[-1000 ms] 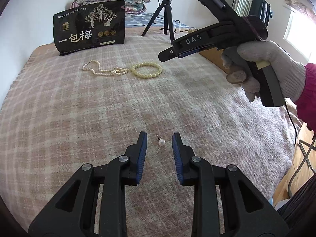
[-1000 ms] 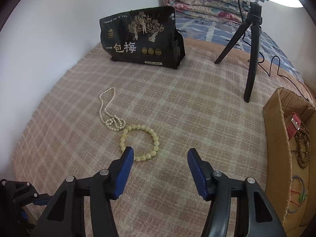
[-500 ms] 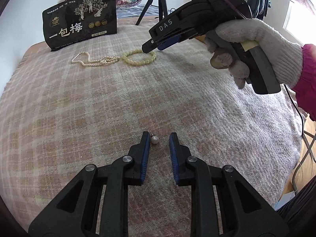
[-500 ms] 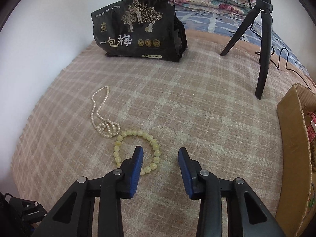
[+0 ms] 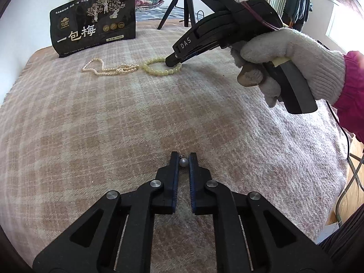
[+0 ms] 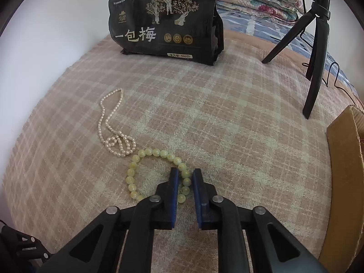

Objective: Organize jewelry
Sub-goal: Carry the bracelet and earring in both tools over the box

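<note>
While the left tool (image 5: 183,157) closes its jaws around a pearl earring (image 5: 183,162) on the plaid blanket (image 5: 91,125), pads touching it, the right tool (image 6: 184,175), held by a gloved hand (image 5: 291,61), is shut on the yellow bead bracelet (image 6: 145,153). Just beyond lies a pearl necklace (image 6: 109,122), then a black bag (image 6: 168,20).

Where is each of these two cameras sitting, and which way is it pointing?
Left wrist view: rides the left gripper, looking down its fingers at a pearl earring between them; the gloved right hand shows.
Right wrist view: rides the right gripper, looking down at the green bead bracelet it pinches; only its fingers show.
Shared: plaid blanket, pearl necklace, bracelet, black bag, tripod.
</note>
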Demonstrator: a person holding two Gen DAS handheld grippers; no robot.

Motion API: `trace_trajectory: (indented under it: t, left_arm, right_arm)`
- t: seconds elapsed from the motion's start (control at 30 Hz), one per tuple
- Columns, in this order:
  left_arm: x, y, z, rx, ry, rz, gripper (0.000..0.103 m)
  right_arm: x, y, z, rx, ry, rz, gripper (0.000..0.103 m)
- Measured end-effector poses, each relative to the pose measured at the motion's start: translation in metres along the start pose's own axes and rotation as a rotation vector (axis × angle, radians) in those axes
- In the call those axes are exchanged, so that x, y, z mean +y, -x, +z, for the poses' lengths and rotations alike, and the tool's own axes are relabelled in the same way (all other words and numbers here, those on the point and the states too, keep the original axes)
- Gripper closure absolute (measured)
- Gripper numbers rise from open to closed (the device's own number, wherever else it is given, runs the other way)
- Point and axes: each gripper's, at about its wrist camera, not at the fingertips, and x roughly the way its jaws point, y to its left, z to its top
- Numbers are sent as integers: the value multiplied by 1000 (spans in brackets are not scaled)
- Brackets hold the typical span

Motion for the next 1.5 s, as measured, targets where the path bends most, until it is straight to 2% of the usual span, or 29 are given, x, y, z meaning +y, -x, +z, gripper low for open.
trace_trajectory:
  t: [0.37,0.83,1.13,1.5]
  left_arm:
    - [6,11,0,-28,58,19,97]
    - [7,46,-2,-78,93,34,97]
    - [1,65,7,-122,92,44,97]
    - [-16,71,28,-159,65,32,97]
  right_arm:
    - [-2,25,-5,-66,-43,30,98]
    - [7,86,-10,-158,2,-5,98]
    - [-8,126,-23,-212,-22,-13,98]
    - [-37,176,-45,-263,-43,-52,98]
